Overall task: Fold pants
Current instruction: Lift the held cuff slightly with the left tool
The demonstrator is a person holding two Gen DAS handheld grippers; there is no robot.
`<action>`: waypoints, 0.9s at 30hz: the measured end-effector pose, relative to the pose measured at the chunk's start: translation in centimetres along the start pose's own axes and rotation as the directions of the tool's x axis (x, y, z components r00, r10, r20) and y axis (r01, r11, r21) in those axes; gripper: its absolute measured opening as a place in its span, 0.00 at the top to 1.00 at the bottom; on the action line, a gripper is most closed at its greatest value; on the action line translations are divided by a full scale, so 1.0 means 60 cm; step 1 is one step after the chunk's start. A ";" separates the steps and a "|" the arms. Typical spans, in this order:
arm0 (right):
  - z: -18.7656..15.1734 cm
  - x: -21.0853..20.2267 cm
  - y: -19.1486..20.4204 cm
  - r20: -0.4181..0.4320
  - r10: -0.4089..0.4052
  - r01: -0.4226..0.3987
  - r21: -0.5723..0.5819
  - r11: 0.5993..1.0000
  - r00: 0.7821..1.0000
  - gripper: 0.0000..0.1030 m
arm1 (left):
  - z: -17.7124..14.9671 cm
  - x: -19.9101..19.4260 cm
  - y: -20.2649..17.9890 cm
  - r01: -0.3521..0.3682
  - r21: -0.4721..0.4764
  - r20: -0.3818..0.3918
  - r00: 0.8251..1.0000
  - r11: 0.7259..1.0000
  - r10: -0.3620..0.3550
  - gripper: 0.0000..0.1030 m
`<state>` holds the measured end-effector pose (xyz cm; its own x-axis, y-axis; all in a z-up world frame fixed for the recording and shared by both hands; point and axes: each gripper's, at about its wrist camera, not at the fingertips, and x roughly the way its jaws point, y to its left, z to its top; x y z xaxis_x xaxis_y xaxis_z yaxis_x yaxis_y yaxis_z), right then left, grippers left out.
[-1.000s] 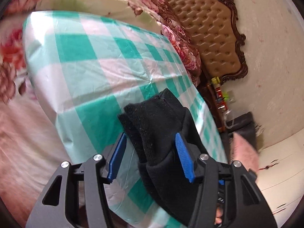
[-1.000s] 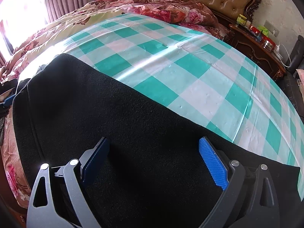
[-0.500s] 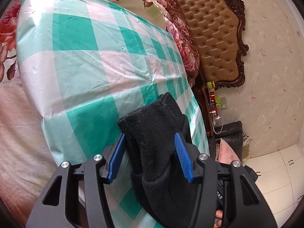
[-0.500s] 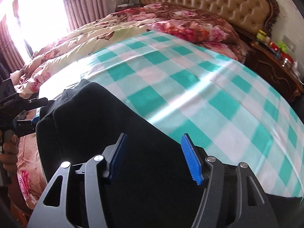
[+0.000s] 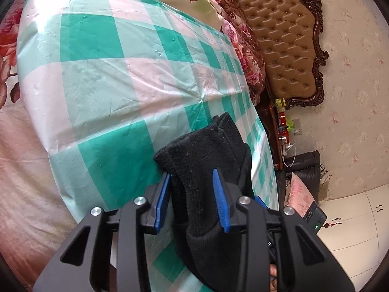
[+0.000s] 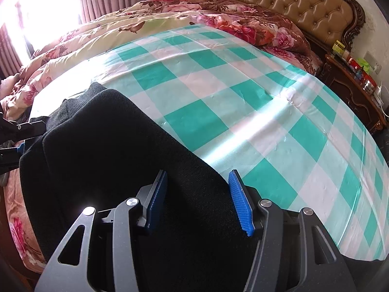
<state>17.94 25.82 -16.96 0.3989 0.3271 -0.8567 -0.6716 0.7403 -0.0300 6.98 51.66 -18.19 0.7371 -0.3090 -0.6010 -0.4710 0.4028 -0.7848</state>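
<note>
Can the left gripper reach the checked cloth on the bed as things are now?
Probably not directly: the left gripper has the black pants bunched between its fingers, covering the checked cloth just ahead.

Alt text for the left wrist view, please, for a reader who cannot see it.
The left gripper, its blue pads close together, pinches a bunched end of thick black knit pants above a glossy green-and-white checked sheet spread on a bed. To the right stand a tufted brown headboard and floral-papered wall.

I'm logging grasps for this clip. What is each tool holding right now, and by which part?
The left tool grips the pants at a bunched end. The right tool straddles their edge; whether it grips there cannot be told.
</note>
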 end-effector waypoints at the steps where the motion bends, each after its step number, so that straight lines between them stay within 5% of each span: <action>1: 0.000 0.000 0.000 0.000 0.000 0.000 0.001 1.000 1.000 0.46 | 0.000 0.001 0.002 0.004 -0.009 0.000 1.000 1.000 -0.004 0.65; 4: 0.000 0.001 0.000 0.000 -0.001 0.001 0.000 1.000 1.000 0.46 | 0.002 0.003 0.004 0.012 -0.014 -0.004 1.000 1.000 -0.012 0.62; 9: 0.001 0.002 -0.002 -0.004 0.004 -0.004 0.003 1.000 1.000 0.46 | 0.007 0.015 0.014 0.018 -0.032 -0.016 1.000 0.999 -0.018 0.82; 12: 0.001 -0.001 -0.005 -0.007 0.020 -0.020 0.005 1.000 1.000 0.46 | 0.006 0.011 0.018 0.039 -0.039 -0.007 0.999 0.999 -0.039 0.85; 17: -0.003 -0.050 -0.048 -0.011 0.142 -0.139 0.114 0.984 0.990 0.46 | -0.010 -0.024 -0.045 -0.039 0.128 0.058 0.998 0.991 0.031 0.87; 19: -0.013 -0.078 -0.074 -0.009 0.188 -0.184 0.174 0.967 0.982 0.46 | -0.028 -0.042 -0.096 -0.117 0.252 0.108 0.990 0.960 0.093 0.88; 21: -0.036 -0.110 -0.112 -0.009 0.242 -0.232 0.253 0.939 0.970 0.46 | -0.057 -0.055 -0.152 -0.194 0.381 0.166 0.976 0.904 0.139 0.89; 23: -0.062 -0.133 -0.146 -0.006 0.262 -0.247 0.319 0.915 0.965 0.45 | -0.113 -0.062 -0.230 -0.300 0.550 0.253 0.949 0.780 0.187 0.89; 24: -0.076 -0.144 -0.164 -0.001 0.279 -0.261 0.356 0.897 0.960 0.45 | -0.132 -0.062 -0.251 -0.324 0.591 0.278 0.941 0.738 0.191 0.89; 25: -0.096 -0.156 -0.188 0.004 0.304 -0.279 0.407 0.870 0.953 0.45 | -0.179 -0.058 -0.293 -0.371 0.674 0.327 0.925 0.638 0.192 0.89; 27: -0.129 -0.177 -0.227 0.028 0.347 -0.316 0.486 0.815 0.938 0.45 | -0.249 -0.045 -0.340 -0.431 0.761 0.391 0.901 0.484 0.188 0.89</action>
<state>18.05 7.72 -11.46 0.1588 0.5798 -0.7991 -0.3695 0.7855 0.4965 7.32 31.40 -2.82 0.7652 0.1342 -0.6296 -0.1772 0.9842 -0.0056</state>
